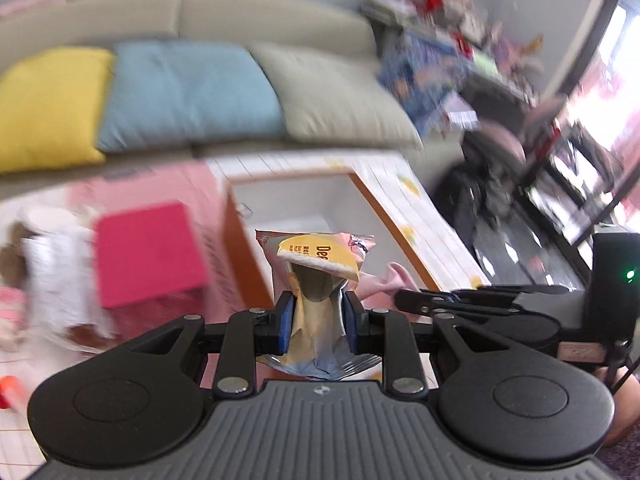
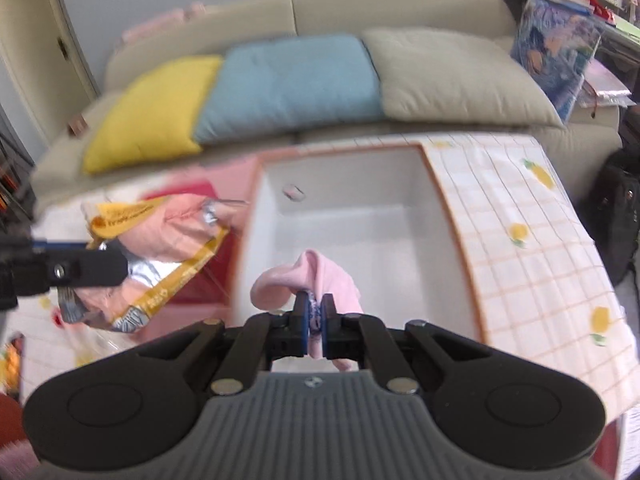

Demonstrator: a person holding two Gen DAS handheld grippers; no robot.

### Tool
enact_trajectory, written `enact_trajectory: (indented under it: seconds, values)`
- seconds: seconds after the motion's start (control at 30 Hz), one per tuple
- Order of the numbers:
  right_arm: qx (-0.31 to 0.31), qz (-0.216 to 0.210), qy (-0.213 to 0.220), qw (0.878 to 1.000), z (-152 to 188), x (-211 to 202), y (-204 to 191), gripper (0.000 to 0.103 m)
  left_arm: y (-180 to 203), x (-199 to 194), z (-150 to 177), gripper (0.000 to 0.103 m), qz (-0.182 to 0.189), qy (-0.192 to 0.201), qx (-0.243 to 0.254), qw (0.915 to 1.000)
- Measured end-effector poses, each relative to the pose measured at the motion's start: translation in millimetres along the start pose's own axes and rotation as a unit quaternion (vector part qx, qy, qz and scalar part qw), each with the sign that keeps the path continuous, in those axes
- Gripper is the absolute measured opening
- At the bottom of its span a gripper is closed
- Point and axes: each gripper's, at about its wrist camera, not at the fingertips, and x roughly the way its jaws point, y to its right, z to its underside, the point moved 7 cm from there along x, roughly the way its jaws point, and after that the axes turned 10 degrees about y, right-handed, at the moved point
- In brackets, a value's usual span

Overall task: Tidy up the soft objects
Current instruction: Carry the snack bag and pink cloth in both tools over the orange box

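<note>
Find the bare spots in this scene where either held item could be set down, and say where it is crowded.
The white bin is nearly bare inside, holding one small scrap near its back wall. The lemon-print cloth to its right is bare. Left of the bin is crowded: a pink box and blurred clutter.

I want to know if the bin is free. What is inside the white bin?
The white bin looks empty except one small blurred item near its far wall. The pink cloth hides part of its floor.

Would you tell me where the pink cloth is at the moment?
The pink cloth is pinched in the right gripper, low in the middle of the right wrist view, in front of the white bin.
</note>
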Motion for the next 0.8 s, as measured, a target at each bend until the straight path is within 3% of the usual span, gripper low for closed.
enact_trajectory:
  seconds: [0.13,0.33,0.63,0.8]
  values:
    - [-0.019,0.009,-0.05,0.999,9.4,24.1,29.6,0.003,18.9,45.4,8.6,0.029,-0.001,-0.067,0.025,0.9975]
    - [-0.036,0.001,-0.128,0.991,31.6,65.1,45.8,0.003,31.3,97.5,35.1,0.029,0.0,-0.164,0.023,0.9862]
    - [-0.056,-0.01,-0.183,0.982,56.8,95.4,49.8,0.006,23.8,147.0,59.7,0.03,-0.047,-0.231,0.039,0.9709]
    - [-0.063,-0.013,-0.196,0.979,59.3,101.0,51.4,0.01,24.2,159.8,67.6,0.032,-0.073,-0.246,0.069,0.964]
